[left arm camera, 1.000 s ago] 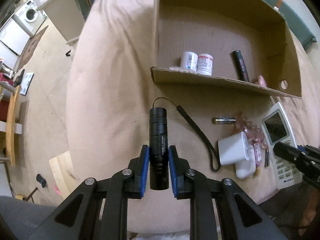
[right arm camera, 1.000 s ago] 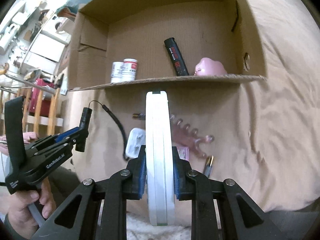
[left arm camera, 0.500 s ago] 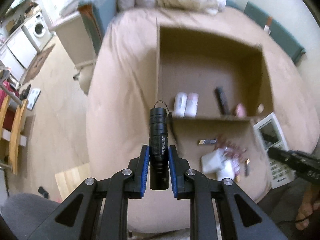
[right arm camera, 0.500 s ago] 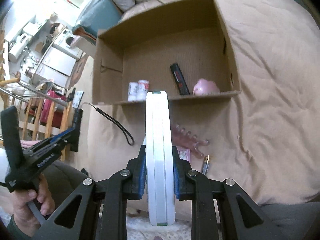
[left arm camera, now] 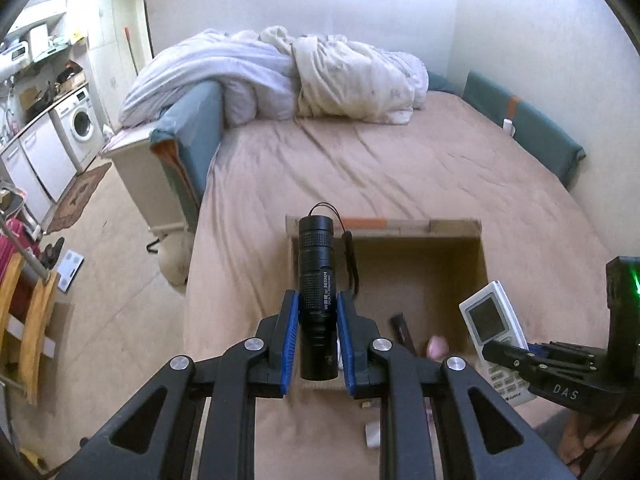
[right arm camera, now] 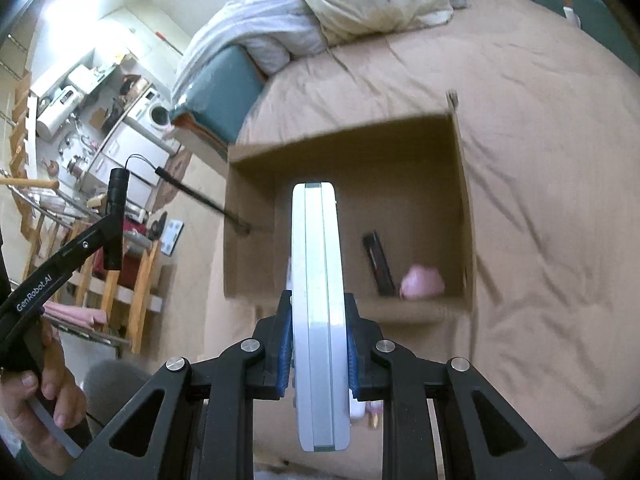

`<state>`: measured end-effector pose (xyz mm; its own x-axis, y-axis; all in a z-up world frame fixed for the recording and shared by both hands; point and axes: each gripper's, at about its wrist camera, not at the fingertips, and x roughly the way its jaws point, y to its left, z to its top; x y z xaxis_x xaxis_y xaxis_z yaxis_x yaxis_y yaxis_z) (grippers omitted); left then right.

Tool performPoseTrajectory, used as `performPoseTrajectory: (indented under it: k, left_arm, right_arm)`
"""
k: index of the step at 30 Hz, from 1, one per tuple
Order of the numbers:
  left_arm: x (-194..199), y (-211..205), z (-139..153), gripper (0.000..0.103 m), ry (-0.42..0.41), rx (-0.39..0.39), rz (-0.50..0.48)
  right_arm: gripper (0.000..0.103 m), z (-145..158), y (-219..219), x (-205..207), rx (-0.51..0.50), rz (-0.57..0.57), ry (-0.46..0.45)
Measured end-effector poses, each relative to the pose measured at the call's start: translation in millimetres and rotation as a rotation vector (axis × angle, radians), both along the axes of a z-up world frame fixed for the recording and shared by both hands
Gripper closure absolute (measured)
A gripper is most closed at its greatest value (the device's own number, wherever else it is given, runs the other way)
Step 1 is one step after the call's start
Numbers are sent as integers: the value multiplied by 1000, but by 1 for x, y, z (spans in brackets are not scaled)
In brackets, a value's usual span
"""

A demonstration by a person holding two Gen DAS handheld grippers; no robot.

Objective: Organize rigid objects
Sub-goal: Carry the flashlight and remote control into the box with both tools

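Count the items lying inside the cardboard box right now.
2 visible: a black stick and a pink object, side by side near the cardboard box's front wall. The held remote may hide more.

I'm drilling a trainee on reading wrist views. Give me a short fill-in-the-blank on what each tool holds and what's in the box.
1. The left tool is shut on a black ____.
2. The right tool grips a white ____ by its edges.
3. In the box, the pink thing lies beside a ____ stick.
4. The box sits on a ____.

Missing words: flashlight; remote; black; bed
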<state>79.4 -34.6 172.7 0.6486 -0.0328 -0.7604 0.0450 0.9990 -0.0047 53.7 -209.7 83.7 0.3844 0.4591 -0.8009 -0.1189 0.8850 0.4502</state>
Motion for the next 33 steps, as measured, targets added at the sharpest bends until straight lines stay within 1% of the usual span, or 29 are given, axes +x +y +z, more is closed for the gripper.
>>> performPoseTrajectory:
  k: [3,5,7,11,13,15,19,21,28,33]
  left_arm:
    - [19,-4,-10,86,11,8,-2]
    - [33,-8,-25,86,33,14,-8]
    - [46,-13,-47,86,66,25,-14]
    - [63,-22,-96,86,148,39,-32]
    - [70,-25,-122,86,189,48,-45]
    - [74,-28,-141,86,208,64,-55]
    - [75,-33,-176,86,249,91,-93]
    - [75,-35,-186,86,260,95,-97]
    - [84,-35,-213,86,324,90,-78]
    - [90,-37,-226,86,342,117,-69]
  right_arm:
    - [80,3,0,18,-3,-7,-13]
    - [80,1,0,29,-11,-12,-12]
    - [80,-8,1,42,-21,-13,6]
    - [80,-39,3,63,-49,-15,57]
    - [80,-59,4,73,-58,-21,91]
    - [80,-79,3,79,-52,-31,119]
    - [80,-108,3,82,-40,-39,164]
    - [80,-117,6,84,-41,-33,177]
    - [80,-126,19,87,-68,4,163]
    - [80,-131,21,90,-75,-1,173]
